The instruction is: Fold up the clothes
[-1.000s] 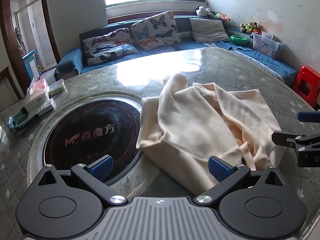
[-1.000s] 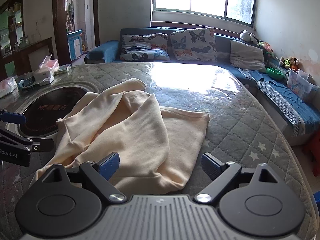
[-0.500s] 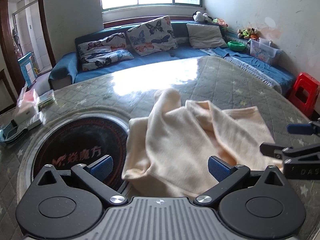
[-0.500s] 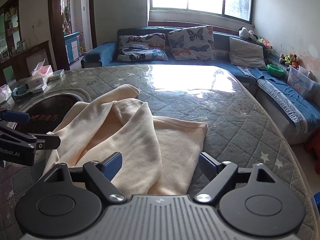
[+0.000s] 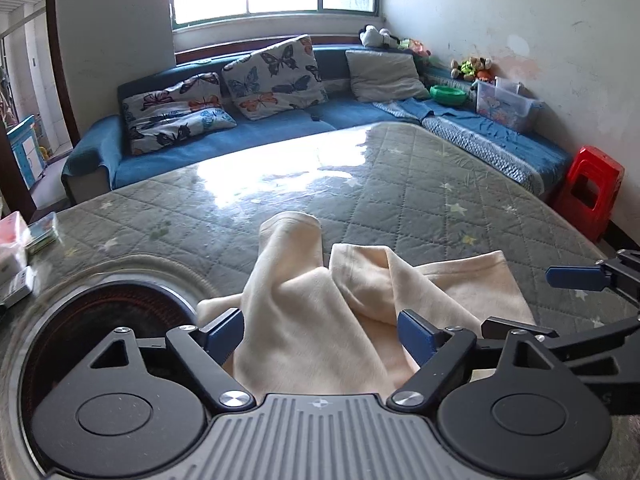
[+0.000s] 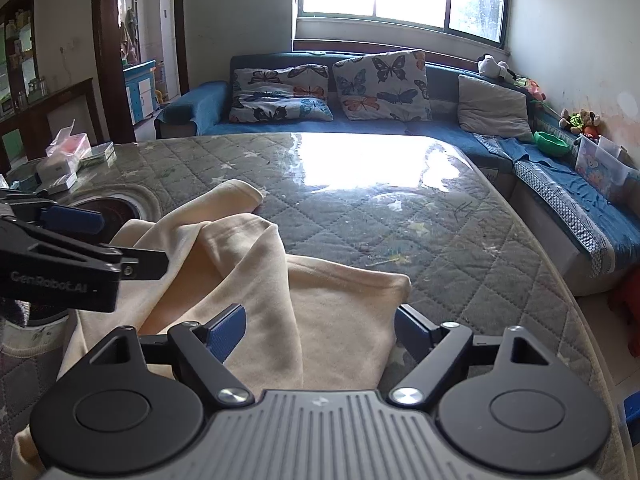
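Observation:
A cream garment lies rumpled on the grey quilted table, with a sleeve pointing away. My left gripper is open, its jaws either side of the near edge of the cloth, low over it. My right gripper is open over the garment, near its right hem. Each gripper shows in the other's view: the right gripper at the garment's right edge, the left gripper at its left. Neither holds cloth.
A round black hotplate is set in the table at the left. Boxes and tissues sit at the far left edge. A blue sofa with cushions runs behind the table. A red stool stands right.
Both grippers have pulled back toward me and dropped lower, so the garment sits nearer between their jaws. The cloth itself has hardly moved. Jaws stay open.

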Available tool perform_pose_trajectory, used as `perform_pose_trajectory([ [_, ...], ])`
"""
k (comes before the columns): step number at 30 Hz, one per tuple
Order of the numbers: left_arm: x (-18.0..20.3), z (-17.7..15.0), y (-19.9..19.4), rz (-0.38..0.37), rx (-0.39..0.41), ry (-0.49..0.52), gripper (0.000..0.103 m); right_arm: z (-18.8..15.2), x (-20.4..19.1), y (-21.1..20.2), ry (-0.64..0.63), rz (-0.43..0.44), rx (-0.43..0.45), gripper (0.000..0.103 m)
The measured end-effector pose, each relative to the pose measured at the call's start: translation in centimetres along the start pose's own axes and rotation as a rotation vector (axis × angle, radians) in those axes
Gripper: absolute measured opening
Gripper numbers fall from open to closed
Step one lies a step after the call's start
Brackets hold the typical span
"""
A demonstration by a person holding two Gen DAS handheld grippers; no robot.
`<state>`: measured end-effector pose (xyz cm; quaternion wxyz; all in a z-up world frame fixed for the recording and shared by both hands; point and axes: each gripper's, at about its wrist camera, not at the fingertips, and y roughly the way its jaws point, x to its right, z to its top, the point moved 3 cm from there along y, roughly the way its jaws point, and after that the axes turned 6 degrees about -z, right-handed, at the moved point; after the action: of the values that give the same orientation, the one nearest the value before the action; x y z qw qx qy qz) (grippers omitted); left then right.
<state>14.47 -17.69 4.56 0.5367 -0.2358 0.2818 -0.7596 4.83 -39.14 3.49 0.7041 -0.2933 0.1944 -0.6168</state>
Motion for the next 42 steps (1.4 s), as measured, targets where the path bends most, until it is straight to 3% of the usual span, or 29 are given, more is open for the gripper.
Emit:
perform_pose_trajectory([
  [5,0.1,0.1,2.4,0.003,-0.042,0.017,0.073,0.8,0.0,1.3,-0.006,0.01,-0.012,0.081],
  [9,-0.7,-0.1,3.7,0.001,-0.088,-0.008,0.052,1.4,-0.1,2.4,-0.012,0.02,-0.023,0.077],
  [13,-1.4,-0.3,4.2,-0.006,-0.105,-0.017,0.025,1.9,-0.8,3.3,-0.026,0.038,-0.027,0.074],
  [16,-1.9,-0.5,4.1,-0.013,-0.101,-0.019,0.014,2.4,-1.7,4.4,-0.041,0.058,-0.032,0.07],
  [19,-2.2,-0.4,4.0,-0.017,-0.095,-0.015,0.014,2.7,-2.3,5.4,-0.045,0.081,-0.048,0.067],
  [25,-2.1,-0.5,4.3,-0.033,-0.097,-0.014,0.014,2.8,-3.2,6.5,-0.044,0.12,-0.071,0.05],
  [27,-2.2,-0.5,4.3,-0.032,-0.091,-0.011,0.012,2.8,-3.2,6.4,-0.035,0.126,-0.07,0.036],
  [29,-2.2,-0.5,4.1,-0.032,-0.082,-0.011,0.009,2.7,-3.2,6.2,-0.026,0.132,-0.07,0.029],
  [30,-2.3,-0.5,3.8,-0.031,-0.076,-0.011,0.008,2.7,-3.1,6.2,-0.022,0.136,-0.069,0.019],
  [33,-2.5,-0.5,3.1,-0.024,-0.055,-0.019,0.007,2.7,-3.1,6.0,-0.008,0.145,-0.068,0.008],
  [42,-4.3,-0.8,-1.3,0.003,0.022,-0.079,0.006,2.3,-1.8,3.1,0.034,0.125,-0.025,0.007],
])
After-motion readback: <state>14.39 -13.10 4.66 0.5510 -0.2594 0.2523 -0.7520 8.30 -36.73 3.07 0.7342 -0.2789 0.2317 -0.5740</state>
